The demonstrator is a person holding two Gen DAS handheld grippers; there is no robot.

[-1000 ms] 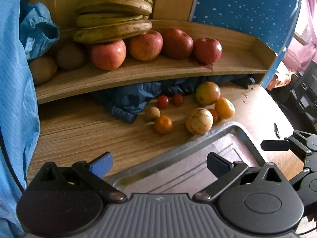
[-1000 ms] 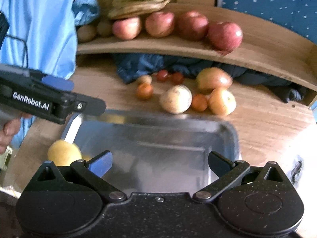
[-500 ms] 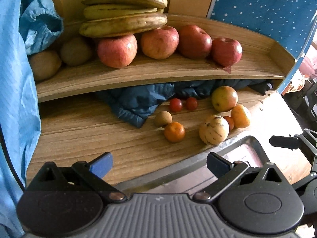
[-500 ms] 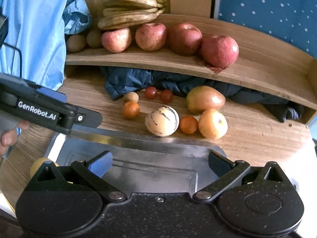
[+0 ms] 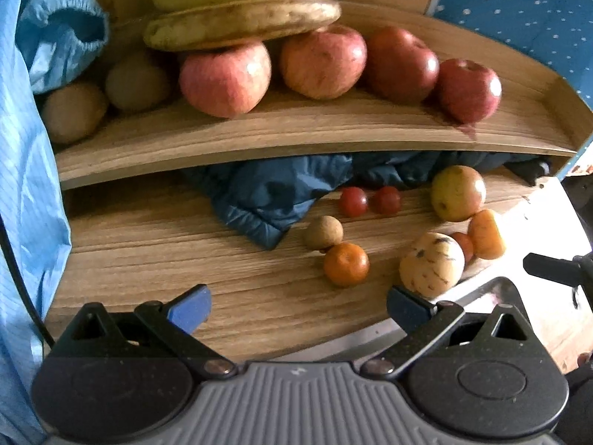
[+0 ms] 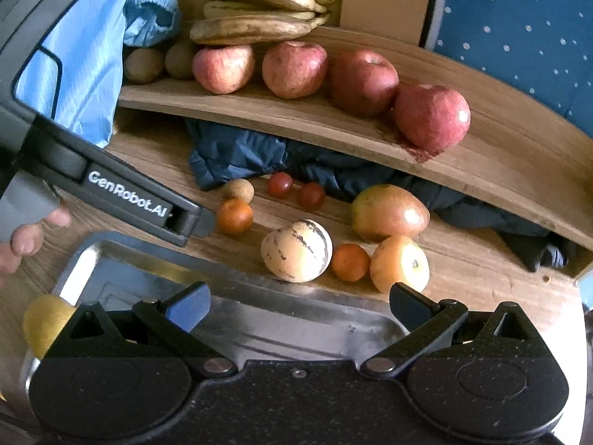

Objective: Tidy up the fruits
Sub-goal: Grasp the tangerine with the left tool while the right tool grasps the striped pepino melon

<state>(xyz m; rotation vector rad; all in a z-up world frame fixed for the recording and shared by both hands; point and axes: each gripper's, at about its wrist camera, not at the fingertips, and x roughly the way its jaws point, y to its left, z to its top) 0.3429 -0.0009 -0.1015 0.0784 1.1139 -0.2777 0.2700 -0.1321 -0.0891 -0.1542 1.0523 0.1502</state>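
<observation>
Loose fruit lies on the wooden table: a striped pale melon [image 5: 431, 264] [image 6: 296, 250], a small orange [image 5: 346, 264] [image 6: 234, 216], a brown round fruit [image 5: 323, 232], two cherry tomatoes [image 5: 354, 201], a mango [image 6: 389, 212], a persimmon [image 6: 400, 264] and a tiny orange [image 6: 350, 261]. My left gripper [image 5: 298, 306] is open and empty above the table, just short of the small orange. My right gripper [image 6: 298, 306] is open and empty over the metal tray [image 6: 259, 319]. A yellow fruit [image 6: 46, 324] sits at the tray's left end.
A raised wooden shelf [image 5: 296, 137] holds bananas [image 5: 244, 18], several apples [image 5: 226, 78] and two kiwis [image 5: 74, 111]. A dark blue cloth [image 5: 267, 200] lies under the shelf. A light blue sleeve [image 5: 22, 185] hangs at the left.
Both grippers have moved forward toward the fruit and shelf. The tray has slid lower in both views. Both stay open.
</observation>
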